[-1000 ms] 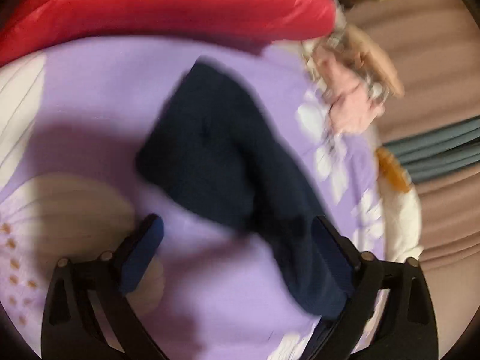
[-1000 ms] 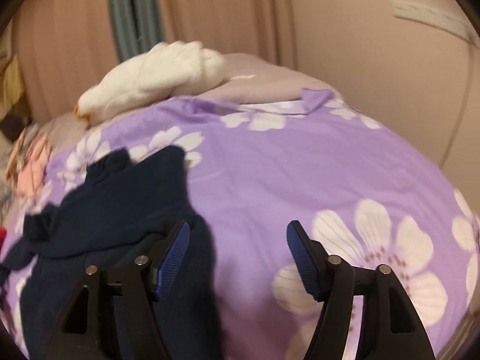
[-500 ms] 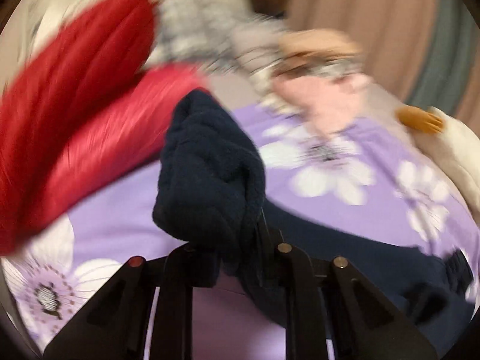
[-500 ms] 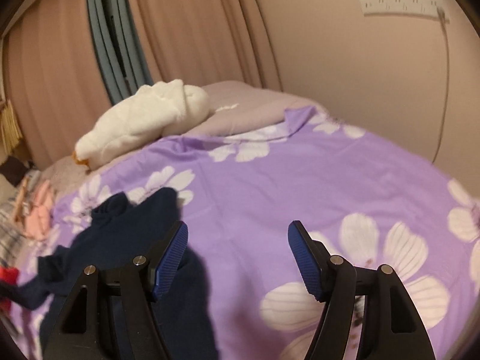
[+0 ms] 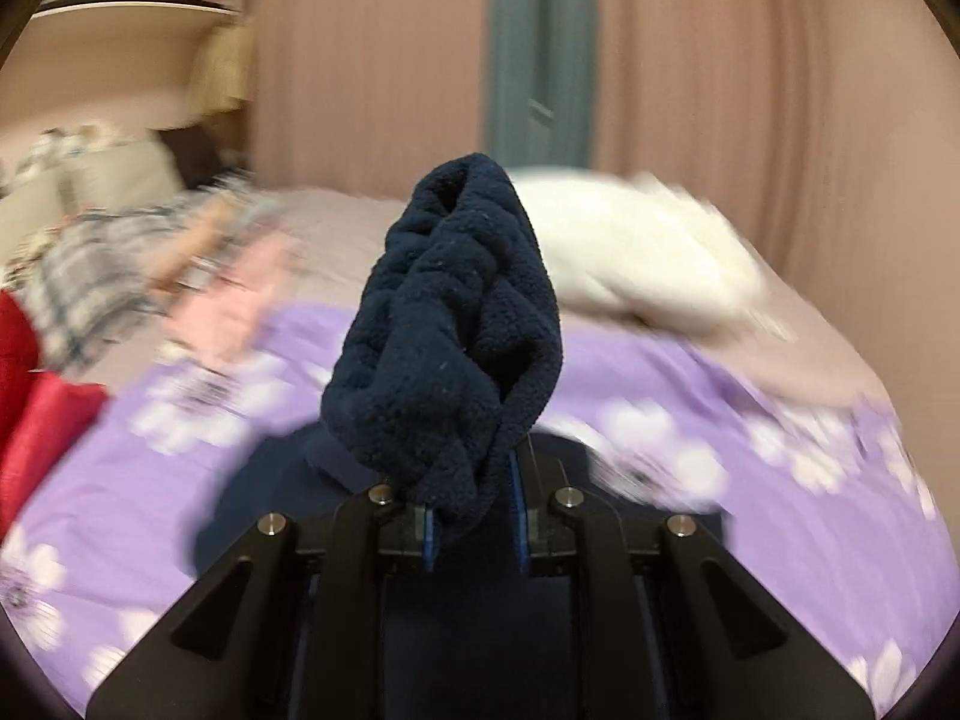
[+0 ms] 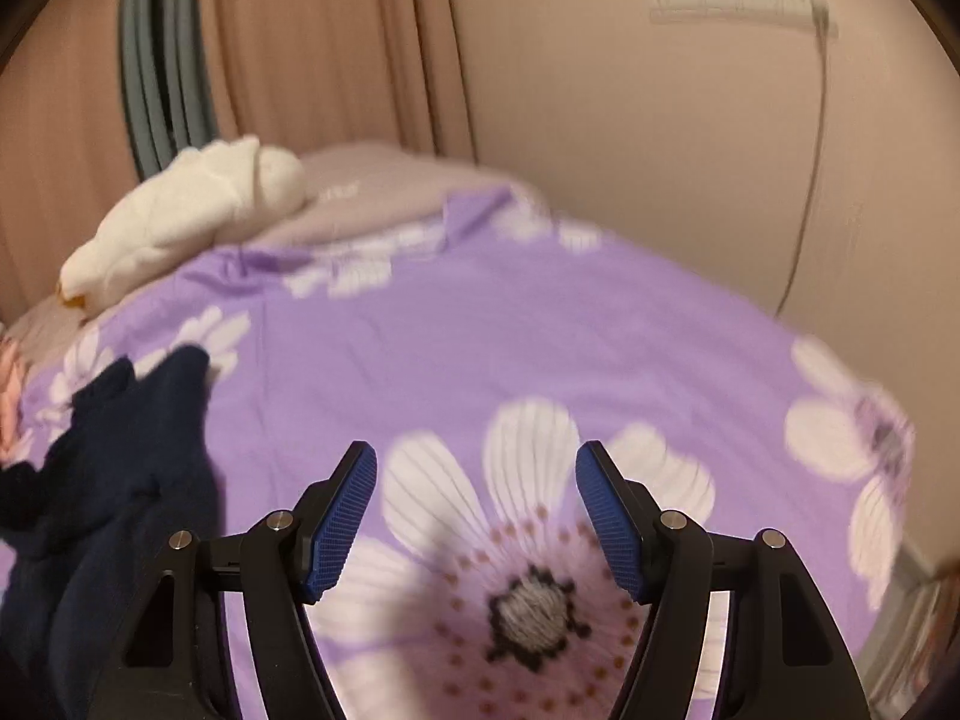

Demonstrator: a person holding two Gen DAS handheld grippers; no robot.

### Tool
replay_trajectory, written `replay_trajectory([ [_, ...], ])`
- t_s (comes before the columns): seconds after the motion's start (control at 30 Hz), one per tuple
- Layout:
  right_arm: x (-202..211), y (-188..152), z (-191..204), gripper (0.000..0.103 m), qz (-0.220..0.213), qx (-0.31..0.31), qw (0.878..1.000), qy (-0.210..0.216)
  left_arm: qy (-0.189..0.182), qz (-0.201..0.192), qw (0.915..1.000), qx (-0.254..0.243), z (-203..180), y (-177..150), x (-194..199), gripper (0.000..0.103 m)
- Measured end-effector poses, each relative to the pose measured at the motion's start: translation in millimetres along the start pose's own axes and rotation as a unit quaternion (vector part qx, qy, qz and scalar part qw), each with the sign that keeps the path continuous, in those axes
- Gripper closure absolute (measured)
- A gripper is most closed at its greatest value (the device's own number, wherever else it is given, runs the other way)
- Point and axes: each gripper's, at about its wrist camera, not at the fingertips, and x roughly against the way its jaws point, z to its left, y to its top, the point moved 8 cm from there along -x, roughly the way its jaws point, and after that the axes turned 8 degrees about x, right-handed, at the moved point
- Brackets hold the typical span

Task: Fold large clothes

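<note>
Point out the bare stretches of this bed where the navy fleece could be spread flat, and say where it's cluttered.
The widest bare patch is the purple floral duvet ahead of the open right gripper, bordered by the wall, the white plush and the navy fleece. The left gripper is shut on a bunch of that fleece. It is crowded by the red jacket and the plaid and pink clothes.
</note>
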Motion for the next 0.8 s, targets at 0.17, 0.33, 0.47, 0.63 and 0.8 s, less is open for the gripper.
replay_trajectory([
  [0.17,7,1,-33,0.034,-0.007,-0.02,0.999,-0.032,-0.05,0.144,0.9873,-0.043,-79,-89,-47,0.073],
  [0.33,25,7,-34,0.025,-0.026,-0.066,0.997,0.021,-0.14,0.134,0.9805,-0.029,-106,-91,-24,0.034],
  [0.47,22,6,-11,0.019,-0.011,-0.054,0.997,0.049,-0.177,0.096,0.9793,-0.017,-90,-51,9,0.017],
  [0.63,14,7,37,0.019,0.02,-0.065,0.987,0.148,-0.11,0.04,0.9931,0.007,-5,-25,26,0.017],
  [0.8,11,38,105,0.019,-0.002,-0.027,0.987,0.158,0.029,0.055,0.9979,0.019,113,-32,-31,0.047],
])
